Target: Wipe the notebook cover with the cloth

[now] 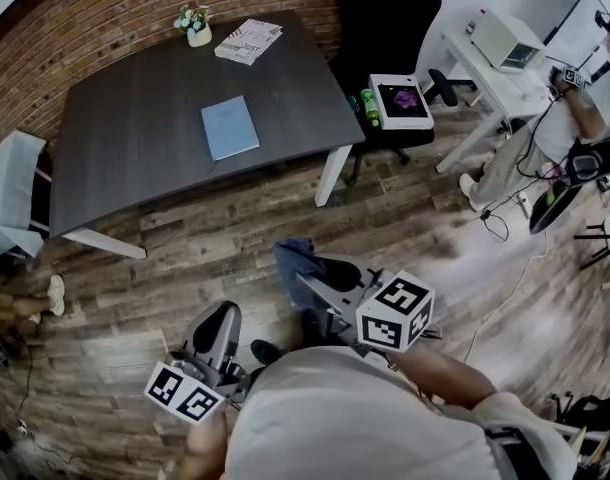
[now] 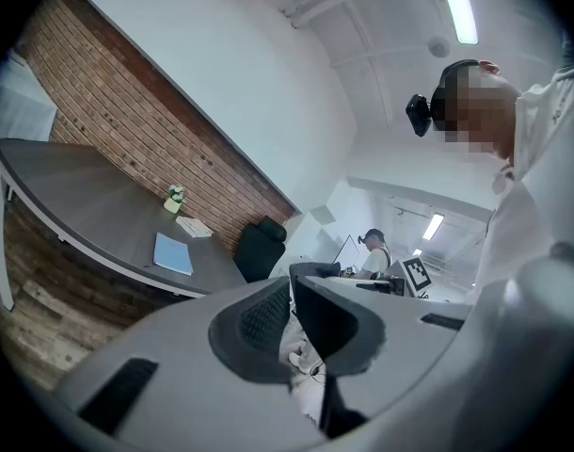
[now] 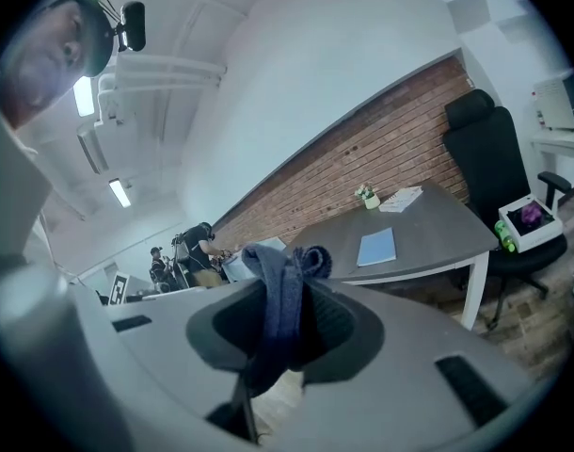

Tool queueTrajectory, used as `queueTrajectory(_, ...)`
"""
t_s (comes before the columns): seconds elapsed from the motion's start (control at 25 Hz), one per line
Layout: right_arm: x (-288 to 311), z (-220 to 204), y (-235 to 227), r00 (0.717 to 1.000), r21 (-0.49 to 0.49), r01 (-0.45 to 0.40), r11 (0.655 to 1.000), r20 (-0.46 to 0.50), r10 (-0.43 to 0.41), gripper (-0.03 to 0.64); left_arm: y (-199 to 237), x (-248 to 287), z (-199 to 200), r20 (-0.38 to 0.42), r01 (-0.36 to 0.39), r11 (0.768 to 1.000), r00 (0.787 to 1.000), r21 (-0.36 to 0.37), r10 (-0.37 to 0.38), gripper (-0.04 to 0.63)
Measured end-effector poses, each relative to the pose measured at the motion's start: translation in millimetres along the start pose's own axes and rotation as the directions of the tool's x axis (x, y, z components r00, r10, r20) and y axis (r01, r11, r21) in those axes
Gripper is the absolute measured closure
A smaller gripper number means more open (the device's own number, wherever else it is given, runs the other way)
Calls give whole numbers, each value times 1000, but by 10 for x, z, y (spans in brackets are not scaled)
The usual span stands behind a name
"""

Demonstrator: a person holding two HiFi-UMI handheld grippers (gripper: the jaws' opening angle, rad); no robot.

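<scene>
On the dark table [image 1: 135, 138] lies a closed, pale-blue notebook [image 1: 230, 127].

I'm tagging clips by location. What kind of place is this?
Probably an office or lab workroom: a dark table by a brick wall, a black office chair, and a white desk with a monitor.

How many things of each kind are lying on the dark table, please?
Blue notebook: 1
Small flower pot: 1
Printed booklet: 1
Total: 3
</scene>
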State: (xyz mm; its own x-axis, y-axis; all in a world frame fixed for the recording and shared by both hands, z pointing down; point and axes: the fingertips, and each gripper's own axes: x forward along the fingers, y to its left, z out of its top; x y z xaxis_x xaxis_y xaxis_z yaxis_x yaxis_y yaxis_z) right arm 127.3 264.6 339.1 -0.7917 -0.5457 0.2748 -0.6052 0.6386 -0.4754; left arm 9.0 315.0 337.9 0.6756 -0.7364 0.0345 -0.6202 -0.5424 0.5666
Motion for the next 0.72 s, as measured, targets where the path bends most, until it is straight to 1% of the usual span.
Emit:
queueTrajectory(0.12, -21, 38, -39, 1000, 1, -22, 1000, -2, 22, 520, -15, 64, -23, 1, -12, 1000, 1000, -1, 12, 568)
queueTrajectory(0.28, -59, 59, -77, 996, 44, -81, 996, -20, 82, 529, -50, 162, -73, 4, -29, 1000, 1000, 0, 29, 568)
queueTrajectory(0.36, -86, 58, -119, 994, 37, -98, 994, -38, 99, 529, -69, 228, -102, 4, -36, 999, 999, 0, 36, 568)
queueTrajectory(0.56, -162, 49, -342, 995, -65, -55, 996, -82, 49, 528, -118, 391, -144, 12, -59, 998, 998, 0, 59, 568)
queueTrajectory(0.64, -179, 55, -423, 996, -70, -48, 996, -85, 42, 528, -120, 437, -147, 15, -71, 998, 997, 3, 71, 568)
queueTrajectory(0.72, -183, 71, -510, 995, -49, -51, 997, -83, 47, 528, -99, 486, -137, 21, -83, 997, 996, 7, 83, 568)
